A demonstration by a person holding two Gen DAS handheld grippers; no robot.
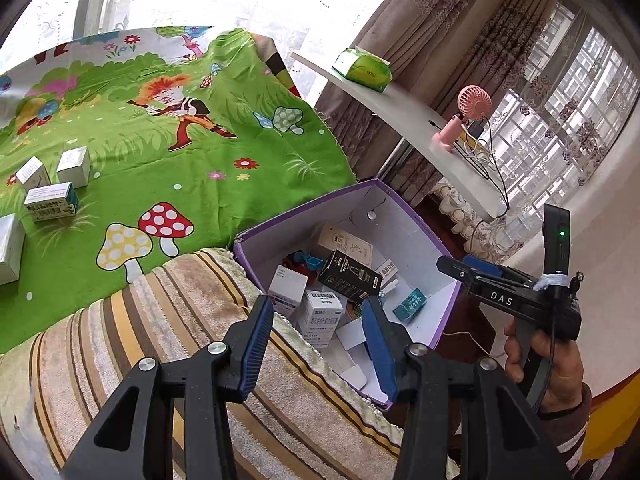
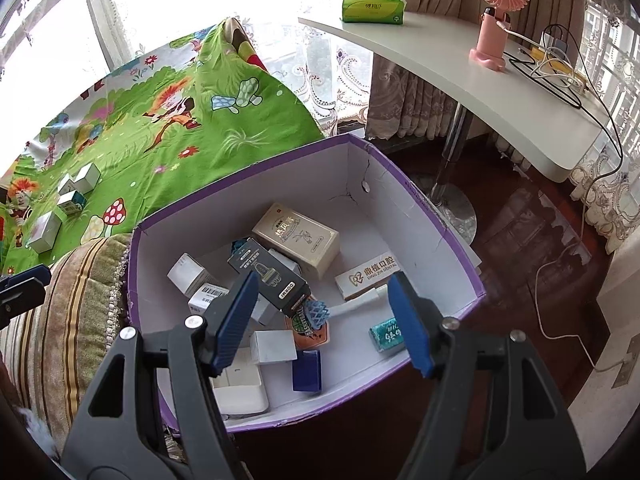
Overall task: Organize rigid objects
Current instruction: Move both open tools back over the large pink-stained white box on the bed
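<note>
Left gripper (image 1: 318, 336) above striped towel-covered edge (image 1: 168, 344), fingers spread wide, nothing between them. Right gripper (image 2: 324, 320) over purple-rimmed open cardboard box (image 2: 400, 184), fingers likewise wide apart, empty (its side profile shows in left view, held by hand (image 1: 548, 364)). Inside box: black rectangular carton (image 2: 272, 280), beige rectangular carton (image 2: 298, 240), teal small packet (image 2: 386, 334), dark blue small box (image 2: 307, 370), several white ones. Four more small white boxes (image 1: 40, 188) sit well apart on green cartoon-print cloth (image 1: 192, 184).

Domestic room, lace curtains (image 2: 404, 92) at windows, cartoon bedsheet (image 1: 168, 152), striped towel (image 1: 168, 344), white desk (image 2: 480, 80), pink fan (image 2: 494, 12), tissue pack (image 2: 372, 4)
</note>
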